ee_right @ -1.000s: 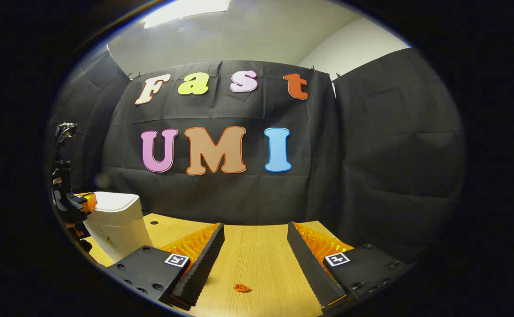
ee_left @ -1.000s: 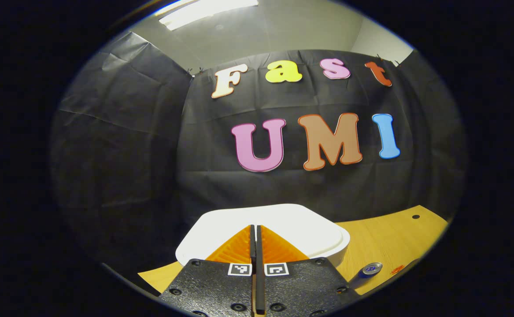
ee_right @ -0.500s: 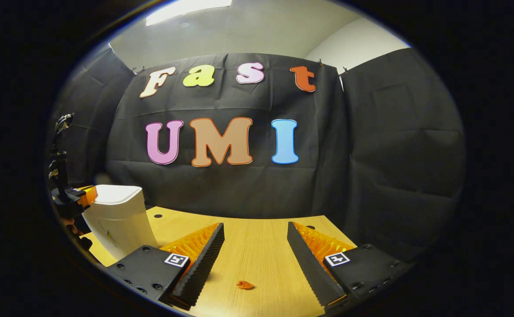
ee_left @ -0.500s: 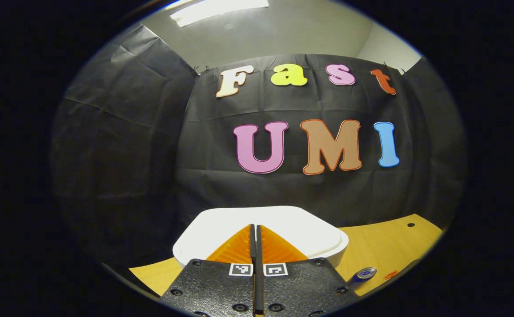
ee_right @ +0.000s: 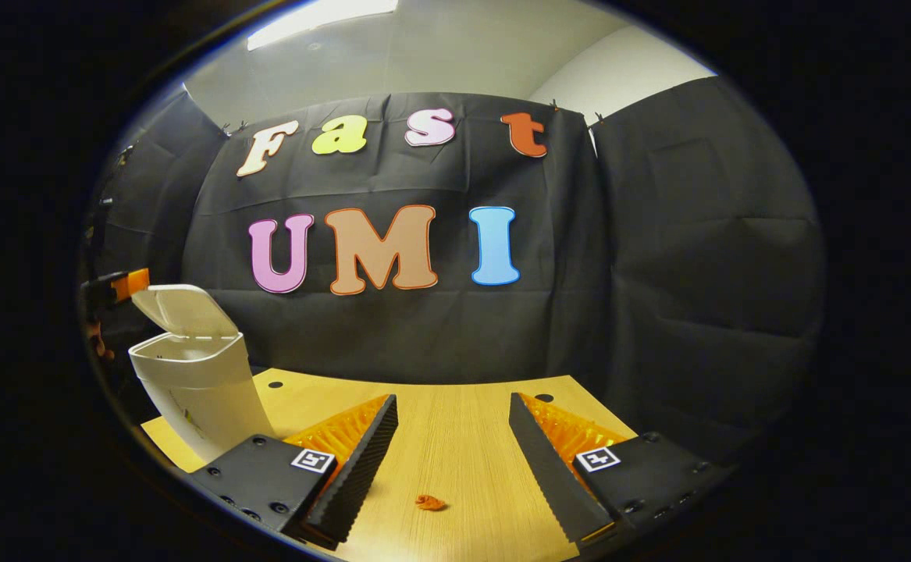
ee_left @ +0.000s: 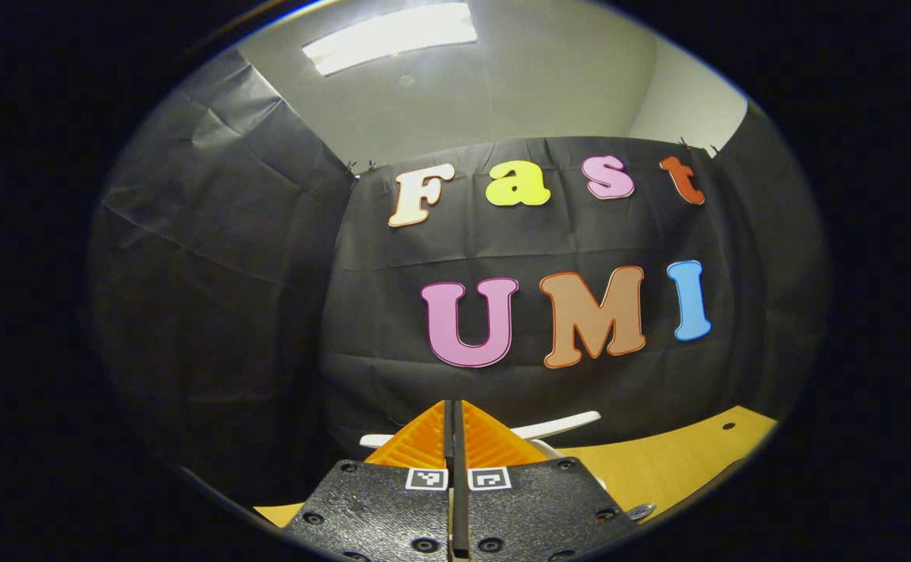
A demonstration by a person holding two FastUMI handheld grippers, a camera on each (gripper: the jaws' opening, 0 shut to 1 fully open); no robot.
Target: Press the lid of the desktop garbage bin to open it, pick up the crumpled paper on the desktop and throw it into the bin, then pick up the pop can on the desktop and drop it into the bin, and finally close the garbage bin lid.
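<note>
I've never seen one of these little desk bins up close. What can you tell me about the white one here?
The garbage bin is white, looks like smooth plastic, and tapers toward its base. It stands upright at the left end of the wooden table. Its hinged lid is tilted up, leaving the mouth open. Nothing touches it but the table.

A: How many bins on the table?
B: One white bin [ee_right: 197, 390], at nine o'clock in the right gripper view, with one lid [ee_right: 182, 311].
A: Paper?
B: One crumpled paper [ee_right: 428, 503], at six o'clock.
A: Cans?
B: One pop can [ee_left: 641, 511], at five o'clock in the left gripper view.
</note>
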